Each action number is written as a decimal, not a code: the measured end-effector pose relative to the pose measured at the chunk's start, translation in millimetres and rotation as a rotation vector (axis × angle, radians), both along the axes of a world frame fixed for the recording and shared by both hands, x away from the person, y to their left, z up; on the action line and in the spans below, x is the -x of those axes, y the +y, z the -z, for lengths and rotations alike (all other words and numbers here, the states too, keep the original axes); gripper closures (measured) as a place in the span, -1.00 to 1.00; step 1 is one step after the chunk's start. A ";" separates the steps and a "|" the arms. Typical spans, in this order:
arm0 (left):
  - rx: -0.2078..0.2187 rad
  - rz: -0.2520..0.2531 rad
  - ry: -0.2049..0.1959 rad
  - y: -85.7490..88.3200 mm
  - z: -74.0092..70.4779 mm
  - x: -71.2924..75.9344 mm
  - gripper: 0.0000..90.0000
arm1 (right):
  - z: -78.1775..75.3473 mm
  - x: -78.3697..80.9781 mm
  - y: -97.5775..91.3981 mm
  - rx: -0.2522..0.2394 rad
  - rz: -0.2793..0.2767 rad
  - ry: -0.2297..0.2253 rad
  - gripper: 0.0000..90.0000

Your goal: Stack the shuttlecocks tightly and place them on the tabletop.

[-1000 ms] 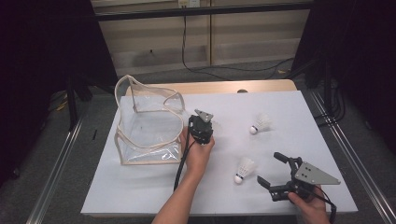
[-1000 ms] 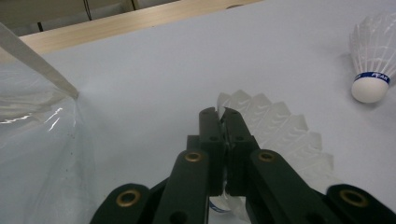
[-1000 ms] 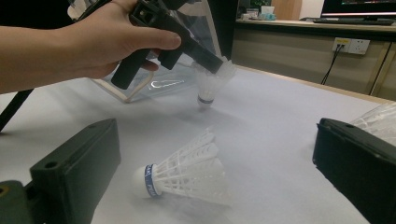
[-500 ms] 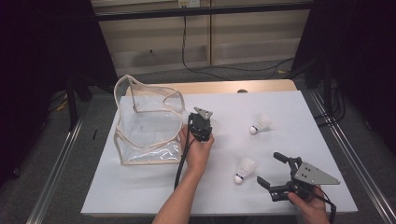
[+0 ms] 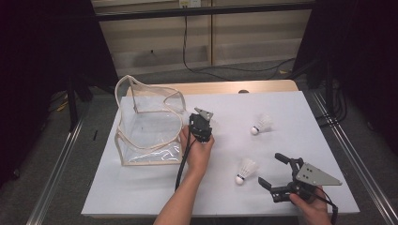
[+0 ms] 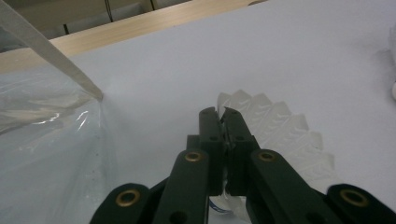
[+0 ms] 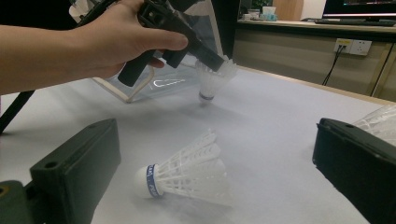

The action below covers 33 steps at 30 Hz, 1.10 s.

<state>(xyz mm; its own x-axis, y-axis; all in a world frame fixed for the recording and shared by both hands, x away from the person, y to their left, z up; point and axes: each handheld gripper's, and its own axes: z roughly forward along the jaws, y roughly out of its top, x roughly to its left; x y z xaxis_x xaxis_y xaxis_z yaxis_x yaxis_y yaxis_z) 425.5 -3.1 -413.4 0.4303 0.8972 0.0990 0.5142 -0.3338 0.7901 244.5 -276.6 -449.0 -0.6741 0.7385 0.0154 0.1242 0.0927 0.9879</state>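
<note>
My left gripper (image 5: pixel 199 123) is held just right of the clear plastic bag (image 5: pixel 149 123). Its jaws (image 6: pixel 222 116) are shut on the feather rim of a white shuttlecock (image 6: pixel 280 126). In the right gripper view that shuttlecock (image 7: pixel 211 79) hangs cork-down from the left gripper (image 7: pixel 219 63), just above the table. My right gripper (image 5: pixel 271 168) rests open near the front right of the table. A second shuttlecock (image 5: pixel 245 170) lies on its side just ahead of the open jaws (image 7: pixel 215 170), not between them. A third shuttlecock (image 5: pixel 260 124) lies farther back.
The bag, trimmed in beige, stands open-topped on the left part of the white table sheet (image 5: pixel 141 197); its wall (image 6: pixel 46 140) is close to the left jaws. A wooden edge (image 5: pixel 220 87) runs along the table's far side. Metal rails flank the table.
</note>
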 end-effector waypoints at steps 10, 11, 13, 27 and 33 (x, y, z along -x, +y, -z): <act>0.010 -0.002 0.008 -0.4 0.9 -1.0 0.95 | 0.2 0.0 0.7 0.000 -0.004 0.000 -0.99; 0.011 -0.002 0.008 -0.7 0.9 -1.0 0.95 | 0.1 0.1 0.8 0.000 -0.005 0.000 -0.99; 0.023 0.001 0.009 -1.1 1.2 -1.1 0.94 | 0.2 0.1 1.0 0.002 -0.005 0.000 -0.99; 0.102 0.028 0.025 -5.3 4.1 -4.2 0.88 | 0.1 -0.4 0.1 0.002 -0.003 -0.002 -0.99; 0.117 0.030 0.025 -6.8 6.3 -6.0 0.87 | 0.1 -0.2 0.0 0.006 -0.002 -0.002 -0.99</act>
<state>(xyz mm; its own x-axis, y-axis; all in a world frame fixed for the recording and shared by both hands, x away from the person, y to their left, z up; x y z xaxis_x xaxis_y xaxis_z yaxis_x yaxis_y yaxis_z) 431.5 -9.9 -419.7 0.4579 0.8889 -0.0170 0.5257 -0.2553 0.8114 244.7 -276.7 -449.1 -0.6756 0.7372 0.0101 0.1225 0.0987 0.9875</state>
